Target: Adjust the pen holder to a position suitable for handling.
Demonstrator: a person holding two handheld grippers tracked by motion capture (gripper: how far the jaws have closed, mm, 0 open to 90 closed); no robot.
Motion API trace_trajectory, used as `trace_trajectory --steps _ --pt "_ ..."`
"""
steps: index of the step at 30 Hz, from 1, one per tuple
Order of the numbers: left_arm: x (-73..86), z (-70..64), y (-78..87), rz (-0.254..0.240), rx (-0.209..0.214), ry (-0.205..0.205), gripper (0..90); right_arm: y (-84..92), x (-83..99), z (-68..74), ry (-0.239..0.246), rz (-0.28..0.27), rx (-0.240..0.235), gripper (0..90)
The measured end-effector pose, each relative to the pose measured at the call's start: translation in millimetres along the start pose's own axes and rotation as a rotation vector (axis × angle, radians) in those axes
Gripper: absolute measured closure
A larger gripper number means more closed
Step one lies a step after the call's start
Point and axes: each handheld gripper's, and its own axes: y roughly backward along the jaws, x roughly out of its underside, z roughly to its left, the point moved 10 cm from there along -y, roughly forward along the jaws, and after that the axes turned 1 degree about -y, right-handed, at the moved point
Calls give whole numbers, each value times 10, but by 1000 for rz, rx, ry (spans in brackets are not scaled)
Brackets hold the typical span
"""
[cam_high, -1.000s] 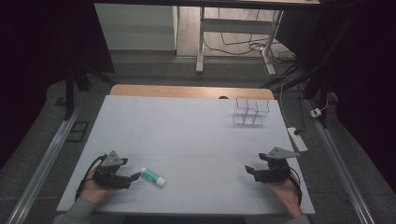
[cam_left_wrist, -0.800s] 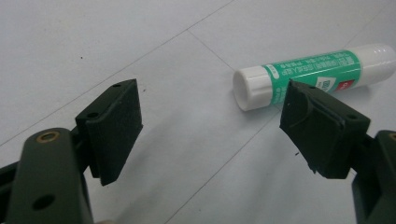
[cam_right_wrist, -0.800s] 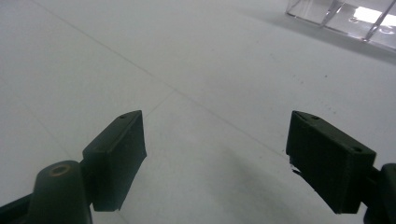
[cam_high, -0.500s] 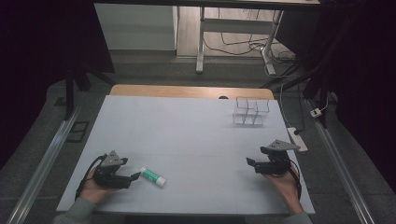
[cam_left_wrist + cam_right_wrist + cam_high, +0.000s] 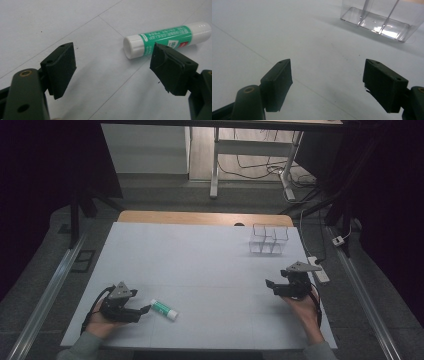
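Glue stick (image 5: 164,309) is seen lying flat on the pale surface (image 5: 200,265), down toward the near left corner — white body, green label, white cap at one end. It's parked just beside the tips of the left gripper (image 5: 146,309), and in the left gripper view the glue stick (image 5: 166,38) is shown a bit ahead of the jaws, off toward the right-hand jaw, not between them and not visibly touched. The left gripper (image 5: 112,67) is held with its jaws well apart and nothing clamped, low over the surface, by a hand (image 5: 100,322) at the near edge.

Over by the right edge, the right gripper (image 5: 270,284) is held above the surface with its jaws aimed toward the middle. Its jaws are spread wide too, though they've just been closing a little — nothing is caught between them, only bare surface is seen through the gap in the right gripper view (image 5: 328,82).

A clear plastic divided box (image 5: 268,239) is set near the far right corner, well apart from the glue stick. In the right gripper view the clear plastic divided box (image 5: 382,21) is seen ahead of the jaws with its compartments showing nothing inside.
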Motion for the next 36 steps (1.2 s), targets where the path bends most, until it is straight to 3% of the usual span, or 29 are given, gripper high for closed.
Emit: trace_trajectory --steps 7,24,36 --pt "4 -2 -2 3 1 -4 202 -80 -41 -163 -25 17 43 245" --pt "3 -6 -6 2 3 -6 201 -139 -93 -521 -115 8 85 246" --pt "8 -21 -15 6 10 -13 199 -242 -134 -714 -130 22 113 258"
